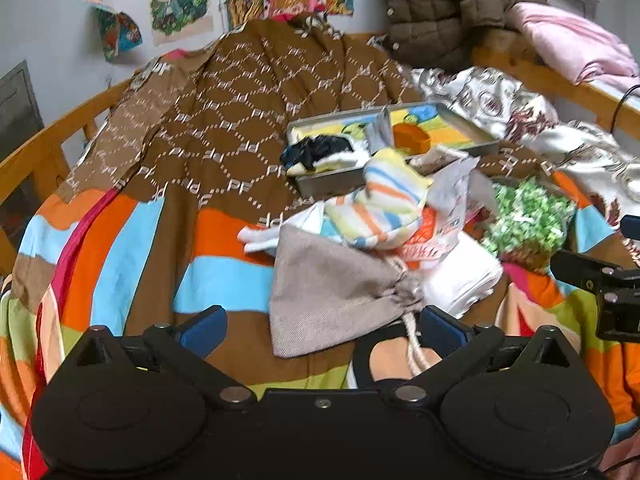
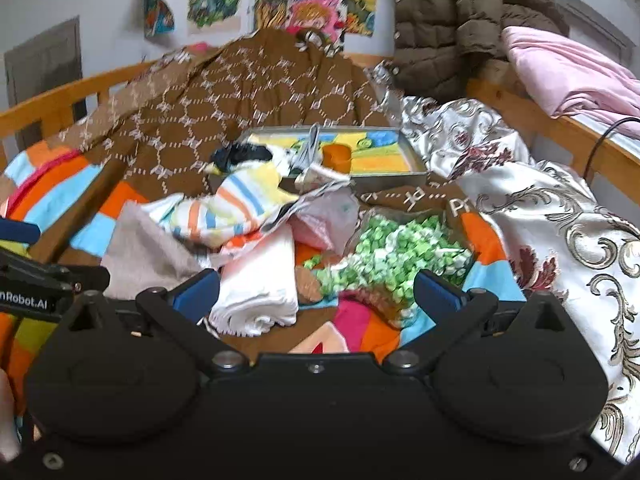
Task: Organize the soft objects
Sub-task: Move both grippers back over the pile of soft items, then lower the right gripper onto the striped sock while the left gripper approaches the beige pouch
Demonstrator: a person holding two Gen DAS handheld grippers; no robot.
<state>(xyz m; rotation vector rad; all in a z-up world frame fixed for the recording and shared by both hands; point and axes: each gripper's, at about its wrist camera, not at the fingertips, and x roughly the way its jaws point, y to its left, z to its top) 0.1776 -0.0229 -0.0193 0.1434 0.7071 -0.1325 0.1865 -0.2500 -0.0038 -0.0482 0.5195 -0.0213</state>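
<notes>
Bed: striped blanket; brown quilt; tray.

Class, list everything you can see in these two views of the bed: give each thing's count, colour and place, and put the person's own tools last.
tray: one, grey metal, two compartments, mid-bed
black cloth: one, black, left compartment
orange item: one, orange, right compartment
striped cloth: one, yellow, orange and blue stripes, draped over the tray's front edge
pouch: one, grey-beige drawstring, nearest the left gripper
white towel: one, white, folded, right of the pouch
green cloth: one, green and white, right of the towel
brown quilt: one, brown patterned, behind the tray
jacket: one, brown padded, on the rail
pink bedding: one, pink, far right
left hand-held gripper: one, black, open
right hand-held gripper: one, black, open
</notes>
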